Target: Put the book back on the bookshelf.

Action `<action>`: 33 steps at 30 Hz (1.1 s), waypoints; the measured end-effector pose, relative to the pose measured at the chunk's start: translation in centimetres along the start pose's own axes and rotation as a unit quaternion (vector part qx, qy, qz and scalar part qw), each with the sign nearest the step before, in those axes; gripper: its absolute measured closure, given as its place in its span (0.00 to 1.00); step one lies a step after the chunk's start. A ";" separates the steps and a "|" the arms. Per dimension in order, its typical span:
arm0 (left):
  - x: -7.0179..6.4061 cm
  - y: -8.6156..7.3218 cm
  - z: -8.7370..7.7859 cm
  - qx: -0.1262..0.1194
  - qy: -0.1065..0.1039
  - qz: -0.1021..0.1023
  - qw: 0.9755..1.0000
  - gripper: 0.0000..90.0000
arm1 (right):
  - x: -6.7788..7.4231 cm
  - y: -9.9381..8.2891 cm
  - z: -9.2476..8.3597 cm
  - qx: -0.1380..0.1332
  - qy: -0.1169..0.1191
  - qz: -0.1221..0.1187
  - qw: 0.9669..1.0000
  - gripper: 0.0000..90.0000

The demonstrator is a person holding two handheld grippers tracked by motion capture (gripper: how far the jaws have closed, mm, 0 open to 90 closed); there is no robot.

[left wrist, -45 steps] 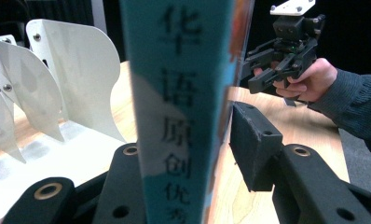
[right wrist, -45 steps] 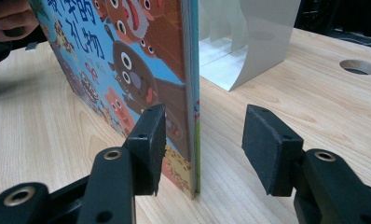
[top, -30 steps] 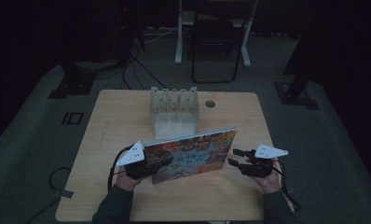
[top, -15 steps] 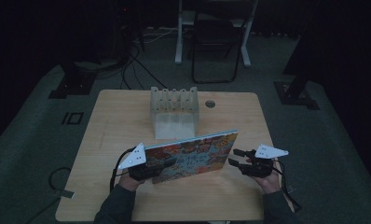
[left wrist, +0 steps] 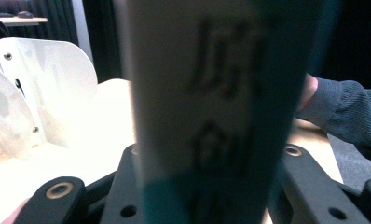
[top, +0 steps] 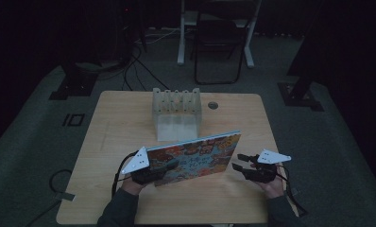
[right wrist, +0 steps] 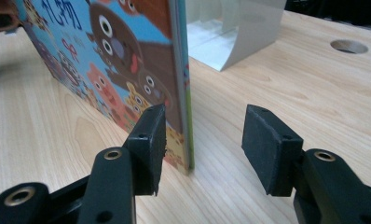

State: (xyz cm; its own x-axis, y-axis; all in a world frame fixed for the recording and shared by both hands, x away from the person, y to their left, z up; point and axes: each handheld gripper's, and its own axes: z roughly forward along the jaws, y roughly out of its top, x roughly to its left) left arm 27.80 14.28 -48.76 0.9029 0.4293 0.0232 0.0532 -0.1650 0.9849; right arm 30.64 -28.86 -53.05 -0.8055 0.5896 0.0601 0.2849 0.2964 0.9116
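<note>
A colourful picture book (top: 200, 158) stands on its lower edge on the wooden table (top: 124, 123), leaning slightly. My left gripper (top: 169, 165) holds its left end. In the left gripper view the book's spine (left wrist: 211, 116) sits between the jaws with both pads against it; these jaws have just been opening a little. My right gripper (top: 239, 161) waits at the book's right end. In the right gripper view it (right wrist: 204, 140) is open, with the book's edge (right wrist: 181, 70) in the gap close to the left pad (right wrist: 148, 144) and clear of the right one.
A white slotted rack (top: 176, 111) stands behind the book at mid-table and also appears as a rack (right wrist: 239, 28) past its edge. A round hole (top: 213, 105) lies right of the rack. A grey sleeve (left wrist: 346, 116) shows beyond the spine.
</note>
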 end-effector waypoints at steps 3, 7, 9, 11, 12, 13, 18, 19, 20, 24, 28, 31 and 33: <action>-0.1 -0.1 0.0 0.004 0.003 -0.001 1.000 0.73 | 0.0 -0.3 0.1 0.010 -0.009 -0.001 1.000 0.54; -0.2 0.0 0.0 0.015 0.010 0.001 1.000 0.73 | 0.2 -0.7 0.6 0.029 -0.018 -0.003 0.999 0.54; -0.3 -0.1 -0.1 0.016 0.011 0.005 1.000 0.73 | 0.2 -0.9 0.8 0.036 -0.021 -0.005 0.999 0.53; -0.5 -0.1 0.0 0.015 0.011 0.008 1.000 0.73 | 0.2 -1.0 0.8 0.041 -0.021 -0.005 0.999 0.53; -0.5 -0.1 0.0 0.015 0.009 0.008 1.000 0.72 | 0.2 -1.0 0.9 0.042 -0.022 -0.004 0.999 0.53; -0.6 -0.1 0.0 0.015 0.009 0.008 1.000 0.70 | 0.2 -1.0 0.9 0.042 -0.021 -0.004 0.999 0.53; -0.7 -0.1 0.2 0.018 0.006 0.007 1.000 0.66 | 0.2 -1.2 1.0 0.045 -0.019 -0.004 0.999 0.53; -0.7 -0.1 0.2 0.018 0.005 0.006 1.000 0.66 | 0.2 -1.2 1.1 0.046 -0.018 -0.003 0.999 0.53; -0.7 -0.1 0.2 0.017 0.006 0.006 1.000 0.66 | 0.2 -1.2 1.1 0.047 -0.018 -0.002 0.999 0.53; -0.5 -0.1 0.4 0.010 0.014 0.001 1.000 0.72 | 0.0 -1.3 1.1 0.048 -0.017 0.000 0.999 0.53; -0.4 -0.1 0.5 0.000 0.001 -0.009 1.000 0.75 | 0.0 -1.4 1.1 0.049 -0.016 0.003 0.999 0.53; -0.4 -0.1 0.7 -0.009 -0.009 -0.015 1.000 0.77 | -0.1 -1.5 1.1 0.050 -0.015 0.004 0.999 0.53; -0.5 -0.2 0.8 -0.012 -0.015 -0.015 1.000 0.81 | -0.1 -1.5 1.1 0.050 -0.014 0.004 0.999 0.53</action>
State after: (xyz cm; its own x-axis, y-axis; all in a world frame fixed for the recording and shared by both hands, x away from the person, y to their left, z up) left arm 27.71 13.43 -49.06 0.9136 0.4064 -0.0115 0.0708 -0.1312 0.9888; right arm 30.84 -28.55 -54.88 -0.7889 0.6121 0.0541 0.3425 0.3650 0.8657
